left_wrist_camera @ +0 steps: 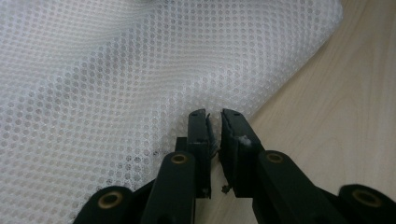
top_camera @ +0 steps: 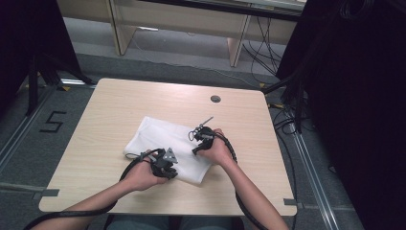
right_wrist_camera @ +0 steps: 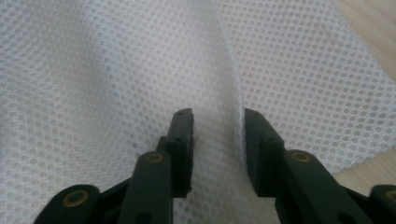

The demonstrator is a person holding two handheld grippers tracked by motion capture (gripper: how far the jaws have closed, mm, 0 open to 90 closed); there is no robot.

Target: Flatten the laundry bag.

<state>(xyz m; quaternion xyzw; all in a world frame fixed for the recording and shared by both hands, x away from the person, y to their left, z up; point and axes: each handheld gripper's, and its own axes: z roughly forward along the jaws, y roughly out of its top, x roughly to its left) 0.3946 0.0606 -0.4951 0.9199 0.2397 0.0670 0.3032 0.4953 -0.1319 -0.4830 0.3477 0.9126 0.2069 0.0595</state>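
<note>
**Mesh cloth point(top_camera: 165, 139): fold ridge between right jaws**

Lies mid-table point(top_camera: 110, 105), long axis running far-left to near-right. Left gripper point(left_wrist_camera: 214, 114) nearly clenched, pinching near edge. Right gripper point(right_wrist_camera: 217, 114) half-open, straddling raised fold, pads not yet pressing.

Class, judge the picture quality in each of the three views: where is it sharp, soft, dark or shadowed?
High view: evenly lit table, black surroundings, low detail. Left gripper view: white mesh cloth crisp ahead, near left tongs soft. Right gripper view: right tongs soft, grey shadow across the cloth's left.
</note>
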